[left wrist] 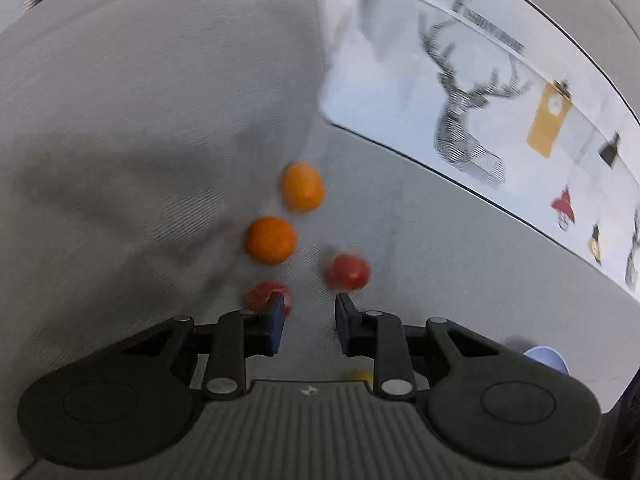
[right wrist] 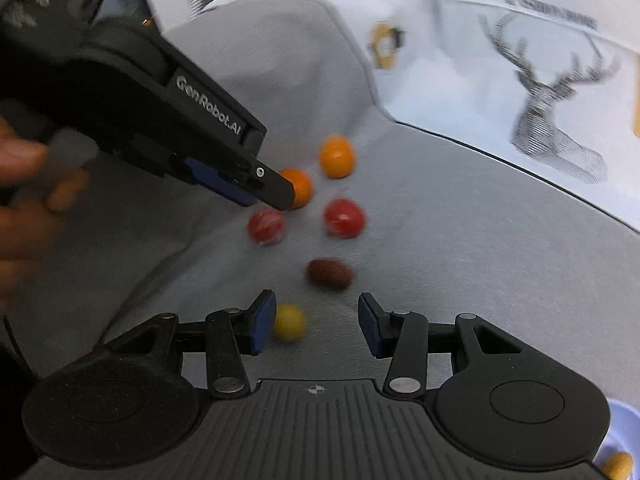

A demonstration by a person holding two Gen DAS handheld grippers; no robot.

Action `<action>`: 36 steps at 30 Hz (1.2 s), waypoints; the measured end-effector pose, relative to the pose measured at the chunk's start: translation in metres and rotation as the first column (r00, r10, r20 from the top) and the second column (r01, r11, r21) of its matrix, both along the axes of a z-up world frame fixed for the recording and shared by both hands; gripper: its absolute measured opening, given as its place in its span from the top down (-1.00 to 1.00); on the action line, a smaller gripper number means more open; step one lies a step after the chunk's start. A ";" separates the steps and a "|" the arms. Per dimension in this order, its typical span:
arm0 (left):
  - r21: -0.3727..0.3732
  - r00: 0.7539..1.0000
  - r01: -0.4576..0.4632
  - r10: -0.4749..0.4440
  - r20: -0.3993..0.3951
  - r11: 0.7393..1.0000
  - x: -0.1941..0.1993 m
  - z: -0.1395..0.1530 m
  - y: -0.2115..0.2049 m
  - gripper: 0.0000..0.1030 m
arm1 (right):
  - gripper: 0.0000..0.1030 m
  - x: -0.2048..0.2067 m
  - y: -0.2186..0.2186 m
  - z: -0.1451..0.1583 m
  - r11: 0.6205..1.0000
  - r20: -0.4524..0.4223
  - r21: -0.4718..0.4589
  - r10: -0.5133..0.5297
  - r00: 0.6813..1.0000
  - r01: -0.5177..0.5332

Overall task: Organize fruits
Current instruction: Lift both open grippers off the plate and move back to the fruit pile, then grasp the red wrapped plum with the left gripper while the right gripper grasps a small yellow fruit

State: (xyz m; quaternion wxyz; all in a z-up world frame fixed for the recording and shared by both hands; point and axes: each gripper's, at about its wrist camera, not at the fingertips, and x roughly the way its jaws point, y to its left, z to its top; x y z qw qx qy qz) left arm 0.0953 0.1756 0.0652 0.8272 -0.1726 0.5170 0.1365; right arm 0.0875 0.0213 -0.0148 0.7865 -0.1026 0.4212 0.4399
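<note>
Small fruits lie on a grey cushion (left wrist: 140, 120). In the left wrist view, two orange fruits (left wrist: 302, 186) (left wrist: 271, 240) lie ahead, a red one (left wrist: 347, 272) to the right, and a streaked red one (left wrist: 264, 294) just beyond the left fingertip. My left gripper (left wrist: 310, 312) is open and empty above them. In the right wrist view, my right gripper (right wrist: 316, 320) is open and empty; a yellow fruit (right wrist: 289, 321) lies beside its left finger and a dark brown fruit (right wrist: 330, 274) just ahead. The left gripper (right wrist: 276, 196) shows there over the orange (right wrist: 302, 187) and streaked red fruits (right wrist: 267, 226).
A white cloth with a deer print (left wrist: 464, 112) covers the back right, also in the right wrist view (right wrist: 556, 120). A pale blue bowl (left wrist: 548, 360) sits at the lower right; in the right wrist view its rim (right wrist: 624, 420) shows with an orange fruit (right wrist: 618, 465) inside.
</note>
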 end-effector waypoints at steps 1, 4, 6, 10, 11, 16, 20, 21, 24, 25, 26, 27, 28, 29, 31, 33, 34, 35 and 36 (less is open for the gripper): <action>-0.015 1.000 -0.018 0.018 0.006 1.000 -0.002 0.000 0.002 0.42 | 0.07 -0.004 0.003 0.000 1.000 0.024 -0.014 0.013 1.000 -0.012; 0.016 1.000 -0.022 0.022 0.001 1.000 0.002 -0.002 0.000 0.41 | 0.07 -0.006 0.008 -0.002 1.000 0.020 -0.016 0.020 1.000 -0.019; 0.063 1.000 -0.010 0.011 -0.019 0.998 0.006 -0.005 -0.005 0.41 | 0.06 -0.008 0.011 -0.004 0.999 0.018 -0.020 0.030 0.999 -0.030; 0.172 0.994 0.044 -0.026 -0.104 0.984 0.017 -0.019 -0.018 0.32 | 0.04 -0.018 0.015 -0.005 0.996 0.082 -0.065 0.065 0.994 -0.060; 0.201 0.992 0.062 -0.037 -0.124 0.978 0.017 -0.023 -0.021 0.30 | 0.07 -0.019 0.015 -0.005 0.995 0.088 -0.074 0.068 0.994 -0.061; 0.340 0.974 0.156 -0.087 -0.207 0.927 0.024 -0.038 -0.038 0.19 | 0.15 -0.018 0.016 -0.006 0.988 0.095 -0.141 0.078 0.992 -0.065; 0.359 0.972 0.160 -0.083 -0.220 0.919 0.024 -0.042 -0.037 0.41 | 0.37 -0.020 0.016 -0.006 0.978 0.121 -0.198 0.097 0.988 -0.072; 0.367 0.971 0.160 -0.080 -0.224 0.917 0.025 -0.041 -0.036 0.42 | 0.47 -0.020 0.015 -0.007 0.976 0.118 -0.205 0.096 0.988 -0.070; 0.354 0.975 0.151 -0.081 -0.206 0.923 0.023 -0.037 -0.035 0.43 | 0.47 -0.019 0.010 -0.004 0.978 0.112 -0.199 0.086 0.990 -0.062; 0.349 0.979 0.144 -0.081 -0.188 0.926 0.022 -0.034 -0.035 0.43 | 0.47 -0.016 0.011 -0.003 0.979 0.122 -0.198 0.080 0.989 -0.055; 0.339 0.985 0.131 -0.083 -0.154 0.932 0.020 -0.027 -0.035 0.43 | 0.47 -0.015 0.009 0.000 0.980 0.134 -0.195 0.072 0.988 -0.044; 0.320 0.990 0.119 -0.087 -0.113 0.940 0.017 -0.021 -0.035 0.43 | 0.47 -0.015 0.007 0.004 0.982 0.141 -0.188 0.060 0.988 -0.033; 0.286 0.993 0.108 -0.091 -0.072 0.952 0.015 -0.014 -0.035 0.43 | 0.47 -0.011 0.005 0.006 0.984 0.145 -0.175 0.046 0.988 -0.020; 0.236 0.995 0.097 -0.088 -0.048 0.967 0.013 -0.011 -0.033 0.43 | 0.47 -0.009 0.003 0.009 0.987 0.142 -0.163 0.029 0.989 -0.006; 0.114 0.997 0.058 -0.053 -0.054 0.992 0.011 -0.014 -0.026 0.43 | 0.47 -0.004 0.000 0.009 0.987 0.124 -0.159 0.004 0.992 0.016; -0.019 0.997 -0.007 0.006 -0.079 1.000 0.004 -0.020 -0.014 0.43 | 0.47 -0.001 -0.001 0.006 0.984 0.106 -0.177 -0.010 0.994 0.028; -0.069 0.996 -0.032 0.026 -0.083 0.997 0.001 -0.022 -0.010 0.43 | 0.47 0.000 -0.001 0.004 0.982 0.102 -0.186 -0.013 0.995 0.032; -0.100 0.996 -0.045 0.036 -0.087 0.994 -0.001 -0.023 -0.009 0.42 | 0.47 0.001 -0.001 0.003 0.980 0.100 -0.194 -0.014 0.995 0.033; -0.108 0.995 -0.046 0.036 -0.098 0.993 -0.001 -0.025 -0.008 0.42 | 0.47 0.002 -0.001 0.002 0.980 0.097 -0.198 -0.015 0.995 0.034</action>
